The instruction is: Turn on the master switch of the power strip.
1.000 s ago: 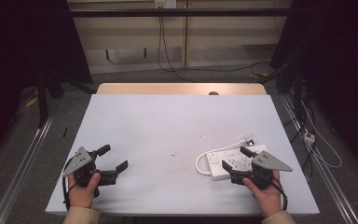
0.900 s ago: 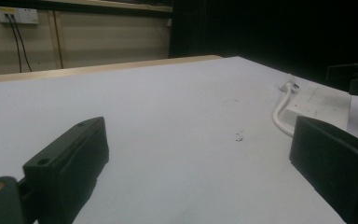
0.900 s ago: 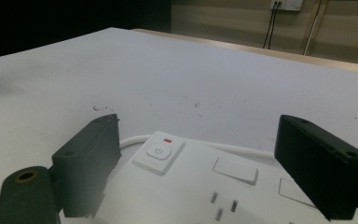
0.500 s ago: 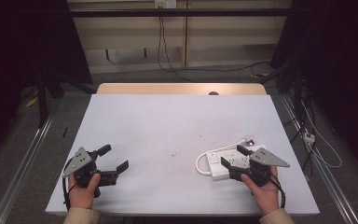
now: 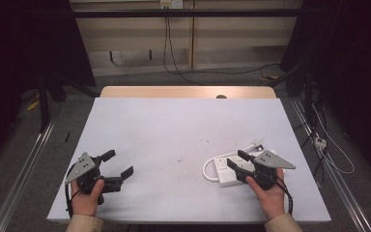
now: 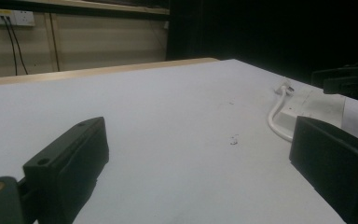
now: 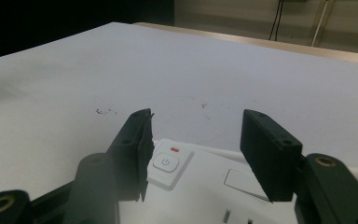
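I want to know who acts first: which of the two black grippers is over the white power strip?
The right gripper: its open jaws hang over the white power strip, beside the power button. The left gripper is open above bare table.

The only readable sign is a power symbol, a circle with a short stroke, on the square button (image 7: 166, 163) of the white power strip (image 7: 205, 196), lying between the right gripper (image 7: 196, 140)'s parted jaws; no words, brands or numbers are legible.
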Tool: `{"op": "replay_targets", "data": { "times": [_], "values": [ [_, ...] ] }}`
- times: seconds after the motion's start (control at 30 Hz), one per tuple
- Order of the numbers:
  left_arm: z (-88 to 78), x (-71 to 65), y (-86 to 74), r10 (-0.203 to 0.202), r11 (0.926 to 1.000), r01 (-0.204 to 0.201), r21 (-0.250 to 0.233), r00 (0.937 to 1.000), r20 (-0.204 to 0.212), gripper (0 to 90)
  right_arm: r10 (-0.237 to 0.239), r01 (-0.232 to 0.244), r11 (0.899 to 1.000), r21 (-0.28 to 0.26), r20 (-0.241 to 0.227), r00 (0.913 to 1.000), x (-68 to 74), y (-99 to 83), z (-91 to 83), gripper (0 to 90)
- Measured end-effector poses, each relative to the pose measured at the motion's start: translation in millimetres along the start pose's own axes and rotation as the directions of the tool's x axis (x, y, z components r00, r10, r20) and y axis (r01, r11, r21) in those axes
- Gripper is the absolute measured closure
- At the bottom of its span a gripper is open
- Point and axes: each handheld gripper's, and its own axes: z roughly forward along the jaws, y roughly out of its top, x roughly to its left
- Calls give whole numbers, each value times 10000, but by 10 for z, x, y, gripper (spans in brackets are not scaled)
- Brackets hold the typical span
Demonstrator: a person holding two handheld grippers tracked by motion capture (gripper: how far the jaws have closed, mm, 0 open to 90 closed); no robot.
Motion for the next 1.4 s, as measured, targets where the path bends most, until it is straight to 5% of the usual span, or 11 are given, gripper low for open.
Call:
{"op": "replay_targets", "data": {
  "times": [0.43,1.4],
  "values": [
    [-6,0,4,-41,10000,41,-31,10000,8,43,-201,208,9993,314,-206,9996,53,22,90,622],
    [-4,10,-4,-104,9999,104,26,9999,42,43,-14,107,9963,853,-1082,9941,102,45,257,779]
  ]
}}
